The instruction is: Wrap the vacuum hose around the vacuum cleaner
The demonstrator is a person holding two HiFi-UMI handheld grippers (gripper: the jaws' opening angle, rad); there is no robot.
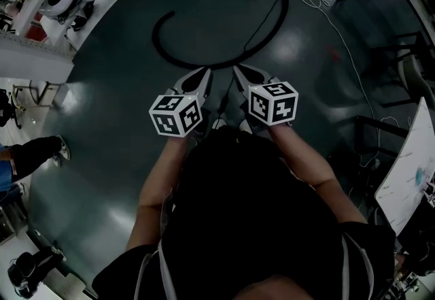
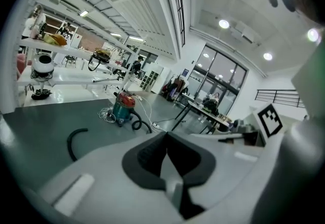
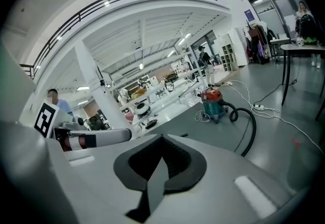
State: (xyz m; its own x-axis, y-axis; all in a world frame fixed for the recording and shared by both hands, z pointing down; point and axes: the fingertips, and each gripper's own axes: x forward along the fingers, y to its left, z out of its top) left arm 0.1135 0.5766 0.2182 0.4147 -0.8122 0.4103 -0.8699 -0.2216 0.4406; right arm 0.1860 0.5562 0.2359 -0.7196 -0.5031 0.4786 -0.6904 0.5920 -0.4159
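A person stands on a dark, glossy floor [image 1: 109, 122] and looks down at two handheld tools held side by side in front of the body. The left tool [image 1: 202, 75] is closed with nothing between its jaws. The right tool [image 1: 239, 72] is closed and empty too. Both point forward and a little downward, well apart from the work.

The vacuum cleaner [image 3: 213, 102], a small canister with a red top and teal body, stands on the floor ahead of the person, near the long white benches at the floor's far edge. A white power cord [image 2: 105, 114] lies in loose loops just beside it. The black vacuum hose [image 3: 254, 120] leaves the canister and lies in one wide open curve across the floor towards the person, its free end resting on the left.

The hose looks light and bendy but springy, so it will probably try to uncurl. A sensible grip is near the free end, with the second tool guiding the middle. The canister may shift if the hose is pulled hard.
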